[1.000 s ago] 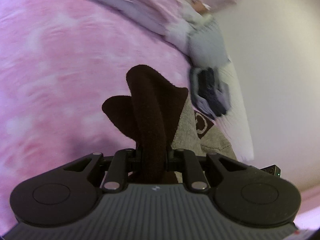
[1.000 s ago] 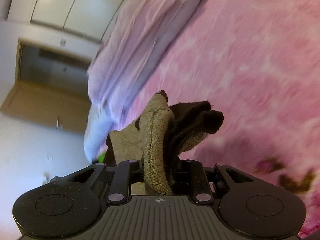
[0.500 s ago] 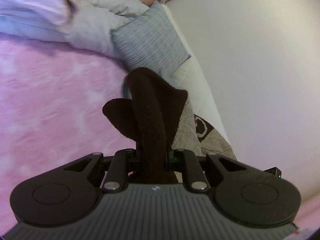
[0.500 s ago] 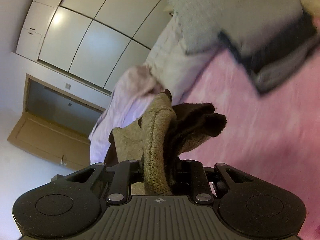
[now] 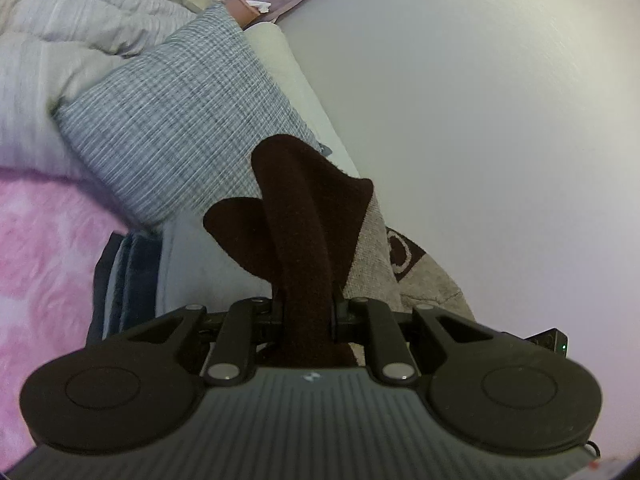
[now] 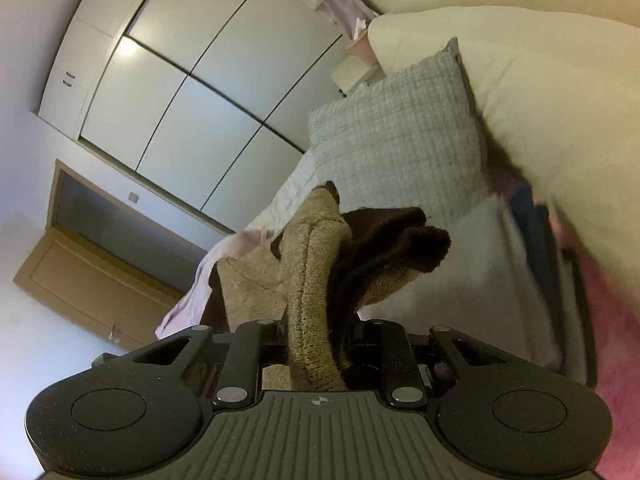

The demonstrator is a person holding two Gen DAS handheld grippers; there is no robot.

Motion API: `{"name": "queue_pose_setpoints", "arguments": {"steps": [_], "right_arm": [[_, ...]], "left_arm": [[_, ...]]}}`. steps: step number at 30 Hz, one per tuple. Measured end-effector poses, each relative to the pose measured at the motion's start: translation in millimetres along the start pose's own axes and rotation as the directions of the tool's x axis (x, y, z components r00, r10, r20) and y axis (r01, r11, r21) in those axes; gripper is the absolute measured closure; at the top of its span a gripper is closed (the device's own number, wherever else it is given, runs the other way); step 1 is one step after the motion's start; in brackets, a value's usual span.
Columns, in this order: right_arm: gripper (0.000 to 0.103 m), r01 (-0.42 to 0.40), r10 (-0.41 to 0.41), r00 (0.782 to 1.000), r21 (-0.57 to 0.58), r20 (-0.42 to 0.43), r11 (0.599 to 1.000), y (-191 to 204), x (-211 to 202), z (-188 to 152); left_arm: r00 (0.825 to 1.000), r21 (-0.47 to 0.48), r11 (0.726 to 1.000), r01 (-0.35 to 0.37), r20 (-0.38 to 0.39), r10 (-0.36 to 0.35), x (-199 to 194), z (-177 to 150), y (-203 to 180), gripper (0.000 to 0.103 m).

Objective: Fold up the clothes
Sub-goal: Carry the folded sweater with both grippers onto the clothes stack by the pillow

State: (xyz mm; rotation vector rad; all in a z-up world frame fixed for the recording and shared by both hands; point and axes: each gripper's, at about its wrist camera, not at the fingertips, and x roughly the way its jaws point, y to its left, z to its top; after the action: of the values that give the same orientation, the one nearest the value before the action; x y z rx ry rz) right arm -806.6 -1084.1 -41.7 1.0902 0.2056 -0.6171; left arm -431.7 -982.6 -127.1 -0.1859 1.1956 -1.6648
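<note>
Both sets of jaws are squeezed tight on the same piece of clothing. The left gripper (image 5: 308,312) pinches a thick dark brown roll of the knit garment (image 5: 304,240), which pokes straight out past the jaws and then falls away to the right in a tan part with a brown ring pattern. The right gripper (image 6: 316,340) pinches a tan ribbed edge of the same garment (image 6: 312,280), with dark brown cloth bunched just to the right of the jaws.

The garment hangs between the two grippers, up in the air and not touching the bed. Its long side seems to run from one gripper to the other, so neither hand is nearer; each holds one end. To fold it, both grippers would likely need to bring it down flat on the bed, which lies below and in front of the garment.

Past the garment sits a blue-grey checked pillow (image 5: 180,120), and just below it a small stack of dark folded clothes (image 5: 128,272). The pink fuzzy blanket (image 5: 44,260) spreads to the left of the garment in the left view. A pale wall (image 5: 480,120) is on the right of the garment there. In the right view, big white wardrobe doors (image 6: 192,80) and a wooden door (image 6: 100,248) stand behind the garment.
</note>
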Motion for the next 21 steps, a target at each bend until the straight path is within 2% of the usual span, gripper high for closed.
{"name": "queue_pose_setpoints", "arguments": {"steps": [4,8,11,14,17,19,20,21], "right_arm": [[0.086,-0.021,0.020,1.000,-0.016,-0.018,1.000,-40,19,33],[0.085,-0.019,0.019,0.999,0.012,-0.043,1.000,-83,40,44],[0.085,-0.016,0.019,0.998,0.042,-0.060,0.999,-116,54,37],[0.084,0.002,0.002,0.997,0.059,-0.074,0.998,-146,72,26],[0.075,0.108,-0.105,0.993,0.065,-0.048,0.992,-163,80,13],[0.074,0.098,-0.098,0.995,0.123,-0.007,0.988,-173,76,7],[0.069,0.104,-0.108,0.994,0.139,0.019,0.985,-173,71,6],[0.059,0.136,-0.144,0.988,0.138,0.047,0.981,-168,64,5]], "left_arm": [[1.000,-0.004,1.000,-0.029,-0.006,0.029,39,10,14,0.090],[0.998,-0.015,0.998,-0.058,-0.037,0.058,66,6,38,0.090],[0.995,-0.012,0.997,-0.081,-0.056,0.080,83,-3,60,0.090],[0.995,0.028,0.996,-0.088,-0.033,0.089,89,-17,75,0.090],[0.996,0.027,0.996,-0.087,-0.005,0.087,89,-22,91,0.084],[0.995,0.031,0.994,-0.102,-0.010,0.102,86,-19,95,0.075],[0.991,0.043,0.990,-0.134,-0.004,0.134,82,-15,94,0.072],[0.986,0.047,0.985,-0.166,0.004,0.166,76,-12,92,0.069]]}}
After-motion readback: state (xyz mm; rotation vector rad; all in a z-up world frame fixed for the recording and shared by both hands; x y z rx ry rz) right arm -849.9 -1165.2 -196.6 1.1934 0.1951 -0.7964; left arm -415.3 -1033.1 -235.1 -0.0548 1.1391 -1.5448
